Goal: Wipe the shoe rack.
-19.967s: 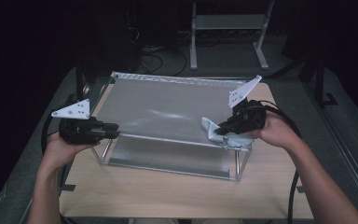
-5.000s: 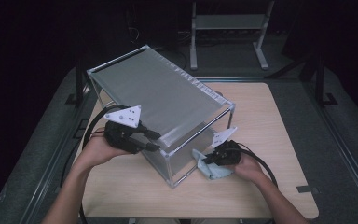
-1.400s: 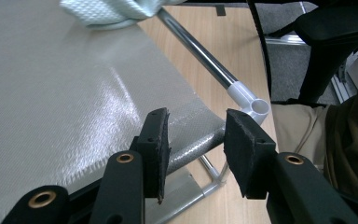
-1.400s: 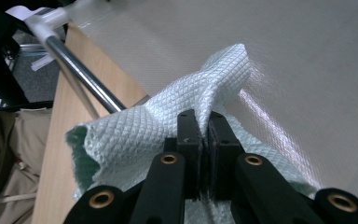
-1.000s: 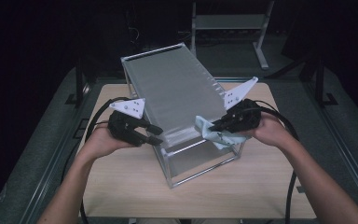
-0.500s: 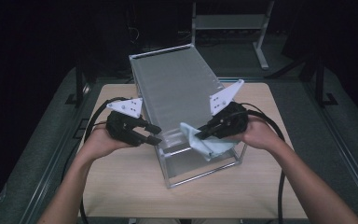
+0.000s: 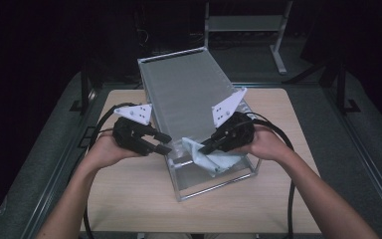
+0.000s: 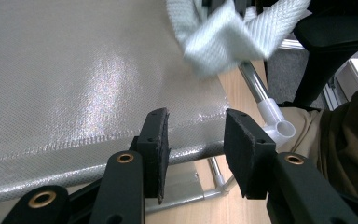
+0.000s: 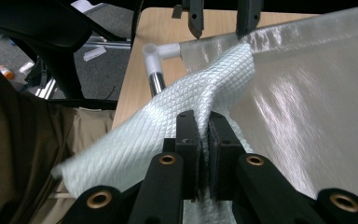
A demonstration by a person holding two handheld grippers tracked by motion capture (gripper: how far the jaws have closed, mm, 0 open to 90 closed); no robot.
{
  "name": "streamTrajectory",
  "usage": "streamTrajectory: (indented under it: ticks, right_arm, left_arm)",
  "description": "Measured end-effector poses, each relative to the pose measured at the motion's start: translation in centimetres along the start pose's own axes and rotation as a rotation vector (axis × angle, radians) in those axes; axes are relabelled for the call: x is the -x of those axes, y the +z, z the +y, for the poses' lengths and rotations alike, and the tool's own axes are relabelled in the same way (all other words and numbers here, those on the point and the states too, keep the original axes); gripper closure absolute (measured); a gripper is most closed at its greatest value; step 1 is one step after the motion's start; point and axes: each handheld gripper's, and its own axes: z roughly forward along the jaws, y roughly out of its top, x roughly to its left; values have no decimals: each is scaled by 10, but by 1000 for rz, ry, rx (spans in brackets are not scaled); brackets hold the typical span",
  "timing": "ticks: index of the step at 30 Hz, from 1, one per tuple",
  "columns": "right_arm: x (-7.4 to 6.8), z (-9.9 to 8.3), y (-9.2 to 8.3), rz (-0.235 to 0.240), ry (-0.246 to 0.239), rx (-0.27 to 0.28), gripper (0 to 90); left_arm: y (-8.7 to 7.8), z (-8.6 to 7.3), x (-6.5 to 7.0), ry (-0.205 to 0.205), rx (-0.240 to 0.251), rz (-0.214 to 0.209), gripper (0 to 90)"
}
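A box-shaped frame (image 7: 189, 99) of metal tubes with white corner joints, its panels covered in a shiny, finely woven silvery sheet, is shown standing on a light wooden table (image 7: 129, 199), its long axis running from 11 o'clock to 5 o'clock in the high view. A pale cloth (image 7: 210, 158) with a quilted diamond weave is seen crumpled and folded against the near end of the frame's top, at about 5 o'clock from the frame's middle. The cloth is pinched between the closed jaws of the right gripper (image 7: 205, 147), a fold rising just above the pads in the right gripper view. The left gripper (image 7: 165, 144) is held at 9 o'clock of the cloth, its jaws set apart around the frame's near edge tube, with a gap visible beside each pad (image 8: 154, 140).
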Motion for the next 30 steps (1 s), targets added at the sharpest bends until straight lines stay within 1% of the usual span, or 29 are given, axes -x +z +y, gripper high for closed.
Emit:
streamTrajectory:
  ticks: [1, 2, 3, 6, 8, 11, 13, 15, 18, 19, 21, 22, 23, 24, 25, 26, 27, 29, 30]
  right_arm:
    - [0, 0, -1, -2, 3, -1, 840]
    - [-1, 1, -1, -4, -5, -1, 840]
    - [-2, 3, 1, 4, -10, 3, 840]
    - [-4, 12, 13, 25, -34, 8, 839]
    - [-3, 16, 18, 36, -41, 5, 839]
    - [0, 13, 14, 36, -34, -3, 839]
    - [3, 7, 7, 19, -21, -17, 839]
    - [5, 5, 4, 14, -9, -23, 839]
    - [2, 10, 10, 24, -21, -14, 839]
    - [1, 12, 13, 28, -32, -16, 839]
    - [1, 13, 12, 31, -32, -20, 839]
    - [1, 11, 10, 28, -28, -19, 840]
    - [3, 3, 0, 4, -13, -38, 839]
    - [3, 3, 0, 4, -13, -38, 839]
    - [4, -1, -4, -3, -5, -40, 839]
    - [6, -6, -10, -23, 10, -45, 839]
    - [6, -9, -12, -32, 18, -42, 839]
    - [5, -9, -9, -37, 14, -30, 839]
    - [3, -5, -5, -31, 3, -21, 839]
  left_arm:
    - [0, 0, -1, -1, -3, -4, 600]
    - [0, 0, -1, -2, -6, -7, 600]
    - [-1, 0, -2, -4, -8, -9, 600]
    - [-2, 0, -4, -7, -14, -13, 602]
    - [-4, -2, -5, -13, -15, -15, 603]
    - [-5, -2, -6, -10, -18, -14, 603]
    - [-5, -2, -6, -13, -19, -13, 602]
    - [-6, -2, -6, -16, -17, -13, 602]
    - [-7, -3, -6, -15, -23, -12, 602]
    - [-8, -3, -6, -15, -24, -11, 602]
    - [-8, -4, -5, -15, -21, -8, 602]
    - [-8, -3, -5, -16, -21, -7, 602]
    - [-8, -4, -5, -16, -20, -8, 602]
    - [-7, -4, -5, -16, -19, -8, 602]
    - [-8, -4, -5, -15, -19, -7, 602]
    - [-7, -4, -5, -14, -17, -6, 602]
    - [-8, -4, -5, -14, -18, -6, 602]
    - [-9, -4, -4, -16, -21, -5, 601]
    - [-9, -4, -4, -16, -22, -2, 601]
